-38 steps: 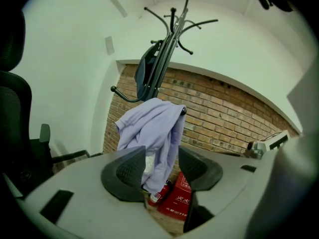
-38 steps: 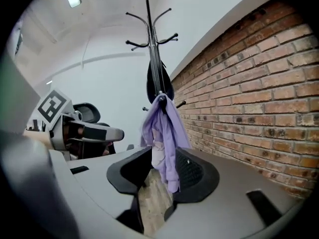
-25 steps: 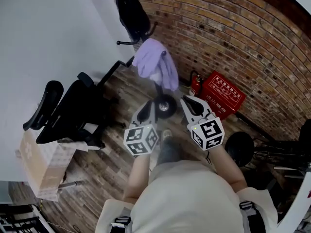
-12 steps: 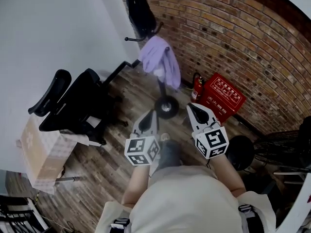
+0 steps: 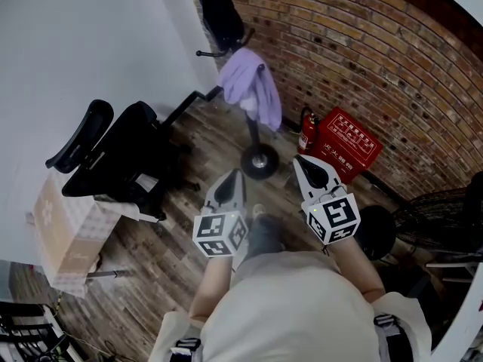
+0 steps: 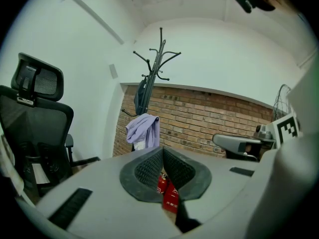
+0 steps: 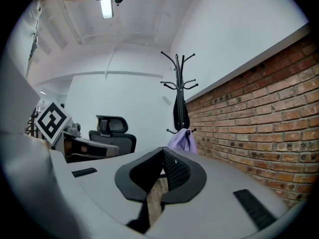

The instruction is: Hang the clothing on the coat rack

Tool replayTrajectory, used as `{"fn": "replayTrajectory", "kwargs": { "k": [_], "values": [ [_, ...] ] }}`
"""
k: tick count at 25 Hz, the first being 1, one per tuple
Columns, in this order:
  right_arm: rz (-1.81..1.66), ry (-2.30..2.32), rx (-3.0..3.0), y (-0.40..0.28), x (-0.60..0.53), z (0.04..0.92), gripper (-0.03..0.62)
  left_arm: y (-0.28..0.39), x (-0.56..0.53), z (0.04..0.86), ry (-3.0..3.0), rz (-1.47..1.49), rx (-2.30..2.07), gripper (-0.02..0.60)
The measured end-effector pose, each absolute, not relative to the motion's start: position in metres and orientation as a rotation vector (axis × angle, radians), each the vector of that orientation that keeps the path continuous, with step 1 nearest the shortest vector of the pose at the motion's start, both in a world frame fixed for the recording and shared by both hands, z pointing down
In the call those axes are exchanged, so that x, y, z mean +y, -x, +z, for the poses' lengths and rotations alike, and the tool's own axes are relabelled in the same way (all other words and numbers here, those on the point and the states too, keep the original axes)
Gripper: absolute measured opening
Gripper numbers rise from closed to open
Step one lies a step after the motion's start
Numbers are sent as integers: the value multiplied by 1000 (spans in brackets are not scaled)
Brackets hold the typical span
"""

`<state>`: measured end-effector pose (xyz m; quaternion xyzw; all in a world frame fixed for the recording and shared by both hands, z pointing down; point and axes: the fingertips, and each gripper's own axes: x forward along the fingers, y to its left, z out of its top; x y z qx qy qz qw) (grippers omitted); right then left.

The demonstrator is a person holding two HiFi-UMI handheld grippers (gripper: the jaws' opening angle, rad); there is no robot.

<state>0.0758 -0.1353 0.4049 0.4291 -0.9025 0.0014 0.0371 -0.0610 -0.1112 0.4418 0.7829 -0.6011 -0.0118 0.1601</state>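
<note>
A lilac garment (image 5: 249, 89) hangs on a low hook of the black coat rack (image 5: 255, 130), which stands by the brick wall on a round base (image 5: 259, 161). A dark garment (image 5: 220, 13) hangs higher on the same rack. The lilac garment (image 6: 142, 129) and rack (image 6: 158, 59) show ahead in the left gripper view; the right gripper view has the garment (image 7: 182, 140) and rack (image 7: 179, 91) too. My left gripper (image 5: 232, 179) and right gripper (image 5: 304, 161) are held side by side, short of the rack, both shut with nothing between the jaws.
A black office chair (image 5: 113, 164) stands left of the rack, with a cardboard box (image 5: 60, 240) beside it. A red fire extinguisher (image 5: 304, 130) and a red box (image 5: 343, 145) sit against the brick wall (image 5: 377, 59). The floor is wood plank.
Both grippers have drawn back from the rack, and their jaws have gone from slightly apart to shut. The view has shifted so the rack sits farther off.
</note>
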Motion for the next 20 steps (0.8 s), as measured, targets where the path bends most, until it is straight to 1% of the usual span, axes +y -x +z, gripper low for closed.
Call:
{"fn": "replayTrajectory", "kwargs": {
  "k": [20],
  "values": [
    [12,-1320,-2791,-68,-140,399,-3,64,-116,442,-2234,-23,-1706,6]
  ]
}}
